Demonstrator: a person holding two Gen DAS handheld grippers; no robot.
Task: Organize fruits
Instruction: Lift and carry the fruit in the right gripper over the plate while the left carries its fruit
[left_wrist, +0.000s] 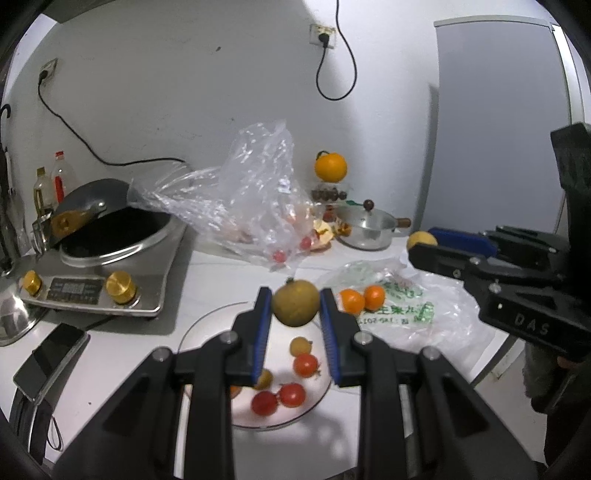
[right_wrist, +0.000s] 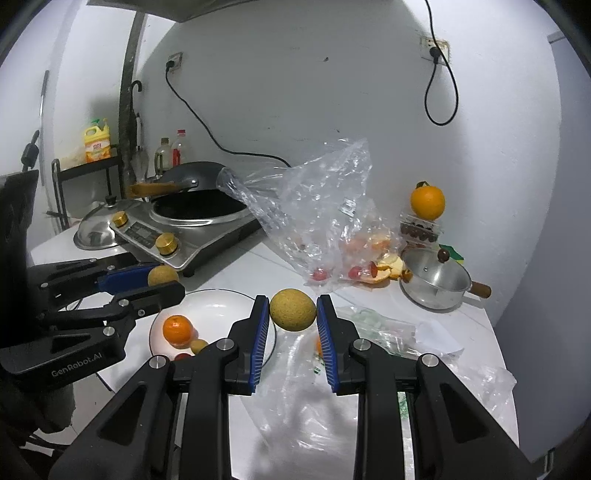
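Jaws, left wrist view: left gripper (left_wrist: 295, 306) closed part-way on a brownish-green round fruit (left_wrist: 295, 303), both blue pads touching its sides; fruit held at the fingertips, above the far rim of the white plate (left_wrist: 192, 332).
Plate contents, left wrist view: three cherry tomatoes (left_wrist: 291, 394) and two small yellow fruits (left_wrist: 300, 346) already on the plate.
Left to sort, left wrist view: two tangerines (left_wrist: 362, 299) on the printed plastic bag (left_wrist: 406, 314) just right of the plate; more red fruit inside the clear plastic bag (left_wrist: 251, 206) behind; large orange (left_wrist: 330, 167) stacked on a container by the wall.
Other gripper, left wrist view: right gripper (left_wrist: 421, 243) at right, clamping a pale yellow fruit (left_wrist: 421, 240).
Jaws, right wrist view: right gripper (right_wrist: 293, 310) part-closed, pads pressed on a yellow round fruit (right_wrist: 293, 309) lifted above the printed bag, just right of the plate (right_wrist: 221, 306).
Plate, right wrist view: one tangerine (right_wrist: 177, 329) and a small yellow fruit (right_wrist: 198, 345) visible.
Other gripper, right wrist view: left gripper (right_wrist: 166, 280) at left over the plate, its fruit (right_wrist: 162, 275) between the fingertips.
Progress (judgement): roughly midway; two fruits in transit, bagged fruit and tangerines remaining.
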